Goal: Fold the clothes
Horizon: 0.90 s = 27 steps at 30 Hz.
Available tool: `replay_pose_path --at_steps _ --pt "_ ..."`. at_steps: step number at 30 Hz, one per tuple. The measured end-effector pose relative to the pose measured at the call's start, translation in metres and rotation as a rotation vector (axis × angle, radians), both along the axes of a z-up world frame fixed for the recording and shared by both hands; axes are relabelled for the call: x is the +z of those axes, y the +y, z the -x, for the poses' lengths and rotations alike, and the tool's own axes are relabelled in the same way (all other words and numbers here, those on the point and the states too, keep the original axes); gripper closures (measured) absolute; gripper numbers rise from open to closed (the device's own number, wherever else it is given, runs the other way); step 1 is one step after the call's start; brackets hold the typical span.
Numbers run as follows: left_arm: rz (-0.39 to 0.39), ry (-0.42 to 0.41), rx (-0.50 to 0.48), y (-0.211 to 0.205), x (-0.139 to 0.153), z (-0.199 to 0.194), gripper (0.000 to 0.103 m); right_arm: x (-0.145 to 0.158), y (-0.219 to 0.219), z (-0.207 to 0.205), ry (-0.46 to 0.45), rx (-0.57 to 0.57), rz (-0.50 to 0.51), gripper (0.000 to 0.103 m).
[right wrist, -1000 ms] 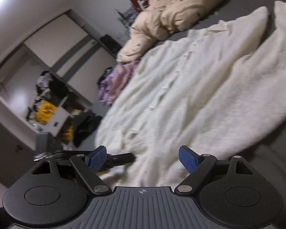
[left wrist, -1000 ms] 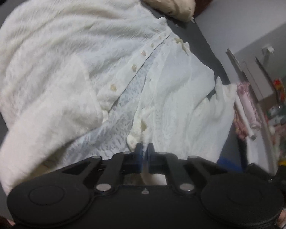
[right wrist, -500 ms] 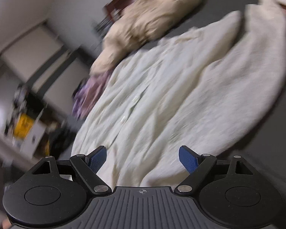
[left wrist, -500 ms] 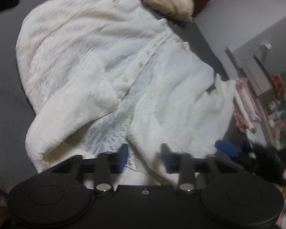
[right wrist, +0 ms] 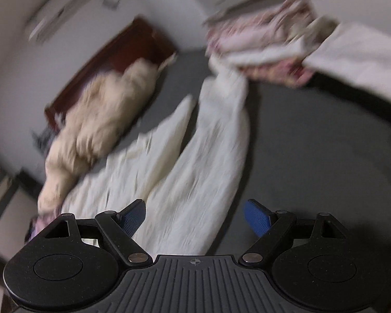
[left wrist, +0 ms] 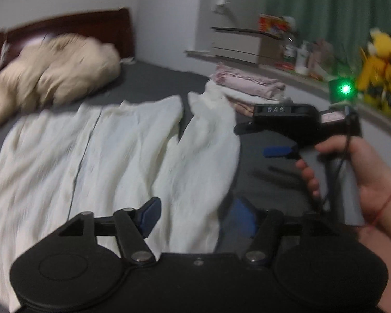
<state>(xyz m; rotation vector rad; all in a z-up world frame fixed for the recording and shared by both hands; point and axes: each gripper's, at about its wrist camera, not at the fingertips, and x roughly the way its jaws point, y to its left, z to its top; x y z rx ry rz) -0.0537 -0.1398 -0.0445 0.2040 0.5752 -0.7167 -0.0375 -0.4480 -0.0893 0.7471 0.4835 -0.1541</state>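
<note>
We see a white shirt (left wrist: 122, 151) spread flat on the dark grey bed (left wrist: 153, 83), its button placket running lengthwise and one sleeve (left wrist: 211, 135) lying alongside the body, reaching toward a stack of folded clothes (left wrist: 247, 86) at the far edge of the bed. In the right wrist view the same sleeve (right wrist: 208, 151) runs up to that stack (right wrist: 260, 44), though the picture is blurred. Our left gripper (left wrist: 195, 215) hangs above the near hem of the shirt; its fingers (left wrist: 150, 215) are opening, and cloth shows between them without either pad pressing on it. Our right gripper (right wrist: 195, 217) has its fingers (right wrist: 256, 216) spread wide over the lower end of the sleeve and the bare bed, gripping nothing. From the left wrist view, we see the right gripper (left wrist: 258, 140) from the side, carried by a hand (left wrist: 352, 172) to the right of the shirt. A beige bundle of bedding (left wrist: 52, 75) lies against the dark wooden headboard (left wrist: 65, 26), just beyond the shirt's far edge.
</note>
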Motion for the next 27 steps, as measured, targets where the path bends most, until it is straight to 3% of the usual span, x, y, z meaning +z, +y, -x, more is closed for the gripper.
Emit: replay_pose_path --at_steps 3,6,9,12,16,19,21,25,27 --pt "-0.073 -0.033 -0.024 -0.028 -0.003 -0.013 0.035 0.004 -0.018 0.011 -0.024 -0.076 0.017 0.019" --pt "-0.087 -0.020 -0.016 -0.039 -0.007 -0.028 0.032 0.000 -0.033 0.016 -0.019 -0.095 -0.069 0.019" --pt "-0.083 -0.017 0.056 -0.032 -0.002 -0.045 0.030 -0.005 -0.036 0.015 0.012 -0.062 -0.115 0.019" --pt "-0.047 0.022 0.203 0.008 0.005 -0.073 0.028 -0.006 -0.029 0.013 0.037 -0.012 -0.115 0.019" --pt "-0.058 0.067 0.497 0.091 0.010 -0.128 0.022 -0.007 -0.019 0.011 0.055 0.035 -0.126 0.019" --pt "-0.076 0.046 0.668 0.152 0.017 -0.172 0.022 -0.007 -0.011 0.010 0.062 0.051 -0.136 0.019" --pt "-0.066 0.050 0.735 0.183 0.022 -0.199 0.022 -0.005 -0.006 0.008 0.064 0.066 -0.124 0.019" --pt "0.029 0.088 0.797 0.224 0.027 -0.252 0.022 -0.007 0.001 0.003 0.084 0.076 -0.108 0.019" --pt "0.017 0.079 0.812 0.231 0.026 -0.277 0.022 -0.009 0.003 0.001 0.092 0.075 -0.102 0.019"
